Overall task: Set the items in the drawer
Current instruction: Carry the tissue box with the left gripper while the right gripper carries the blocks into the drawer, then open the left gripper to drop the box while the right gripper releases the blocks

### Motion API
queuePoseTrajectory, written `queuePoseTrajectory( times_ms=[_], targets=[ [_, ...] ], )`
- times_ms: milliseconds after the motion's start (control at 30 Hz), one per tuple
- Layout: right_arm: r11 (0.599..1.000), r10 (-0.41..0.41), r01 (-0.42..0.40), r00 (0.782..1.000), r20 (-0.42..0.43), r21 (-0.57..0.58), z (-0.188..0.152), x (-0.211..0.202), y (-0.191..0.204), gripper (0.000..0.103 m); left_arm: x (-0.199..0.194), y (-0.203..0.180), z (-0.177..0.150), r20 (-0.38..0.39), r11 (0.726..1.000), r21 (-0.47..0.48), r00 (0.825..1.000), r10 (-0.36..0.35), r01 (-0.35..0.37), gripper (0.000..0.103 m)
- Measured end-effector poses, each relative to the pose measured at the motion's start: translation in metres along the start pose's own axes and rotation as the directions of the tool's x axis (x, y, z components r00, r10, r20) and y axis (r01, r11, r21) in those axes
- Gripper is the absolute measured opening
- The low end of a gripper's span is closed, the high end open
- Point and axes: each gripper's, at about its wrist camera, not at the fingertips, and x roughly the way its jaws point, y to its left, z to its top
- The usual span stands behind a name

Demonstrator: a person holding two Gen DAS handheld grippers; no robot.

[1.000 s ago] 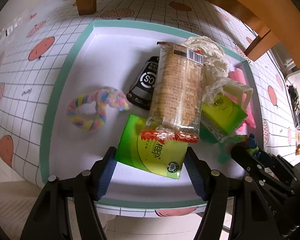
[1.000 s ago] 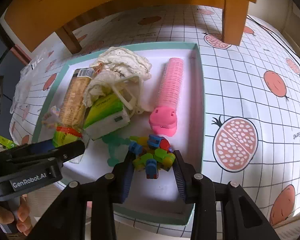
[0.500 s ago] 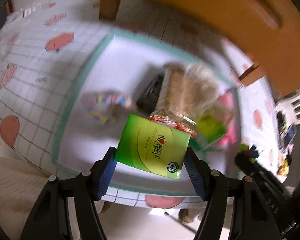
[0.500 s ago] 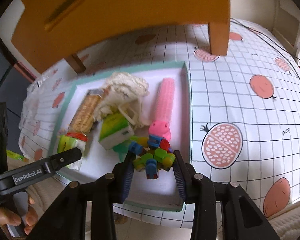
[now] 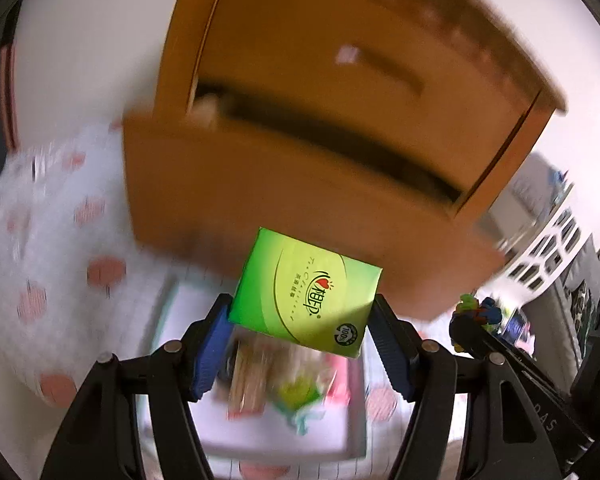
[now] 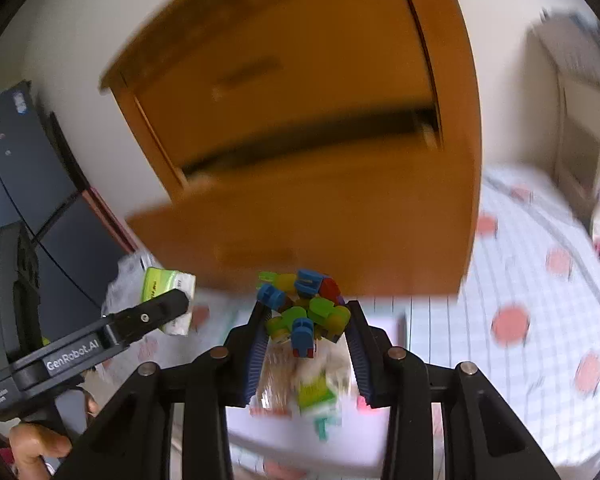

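Far left in the right-wrist view, a dark blue-black cabinet stands by the wall. Next over, a hand grips the left gripper, clamped on a green tissue pack w/ both blue pads pressed to its sides. The pack hangs in the air, tilted, just in front of the wooden drawer unit. The lower drawer juts out, a dark gap above its front panel. Below, blurred, the white tray w/ teal rim sits on a pomegranate-print tablecloth, wrapped snacks inside, details too smeared to read. To the right, the right gripper pinches a cluster of coloured toy blocks, blue, green, yellow, red, also raised before the drawer front. Writing: "100%" seal on the pack; "GenRobot.AI" on the left gripper's side.
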Motion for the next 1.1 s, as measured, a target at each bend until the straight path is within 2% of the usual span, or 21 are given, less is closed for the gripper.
queuePoseTrajectory(
  times_ms=[167, 333, 633, 767, 933, 1100],
  targets=[
    [0.998, -0.029, 0.033, 0.997, 0.073, -0.044, 0.055, -0.013, 0.011, 0.04, -0.013, -0.012, 0.049, 0.066, 1.0, 0.008, 0.998, -0.018, 0.017, 0.069],
    [0.994, -0.083, 0.087, 0.995, 0.058, -0.068, 0.09, -0.002, 0.011, 0.04, -0.01, -0.022, 0.081, 0.079, 0.999, 0.035, 0.997, 0.007, -0.01, 0.069],
    [0.988, -0.153, 0.151, 0.986, -0.061, -0.034, 0.111, 0.044, -0.003, 0.04, 0.029, -0.026, 0.103, 0.006, 0.992, 0.074, 0.995, 0.102, -0.103, 0.069],
    [0.984, -0.176, 0.173, 0.98, -0.088, -0.04, 0.115, 0.056, -0.005, 0.04, 0.043, -0.029, 0.107, -0.015, 0.987, 0.085, 0.99, 0.141, -0.14, 0.069],
    [0.982, -0.186, 0.182, 0.977, -0.1, -0.049, 0.117, 0.062, -0.003, 0.04, 0.047, -0.022, 0.11, -0.028, 0.986, 0.071, 0.987, 0.156, -0.154, 0.069],
    [0.982, -0.191, 0.19, 0.975, -0.111, -0.02, 0.116, 0.065, -0.008, 0.055, 0.052, -0.019, 0.11, -0.043, 0.986, 0.068, 0.986, 0.158, -0.155, 0.07]
  ],
)
